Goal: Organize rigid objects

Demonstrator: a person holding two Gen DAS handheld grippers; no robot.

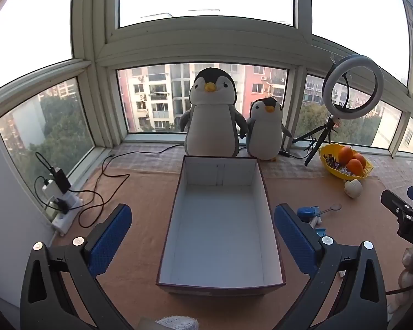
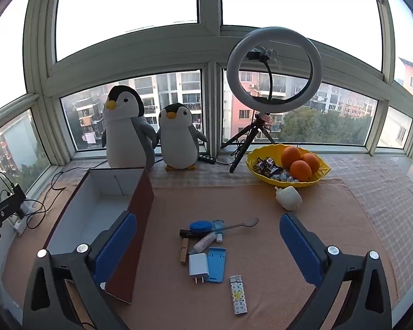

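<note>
Box [image 1: 220,247] between left claw [image 1: 203,236] fingers

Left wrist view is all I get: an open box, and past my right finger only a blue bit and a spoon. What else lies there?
Observer: A small pile beside the box: a white charger lies against a blue case.
Operator: Anything apart from the pile?
Observer: Yes, a patterned lighter lies alone, nearer the camera than the case.
Operator: Is the right tool holding anything?
Observer: No, the right tool is open, with the pile between its fingers in view.
Operator: What touches the spoon?
Observer: The spoon has its handle over a blue round piece.
</note>
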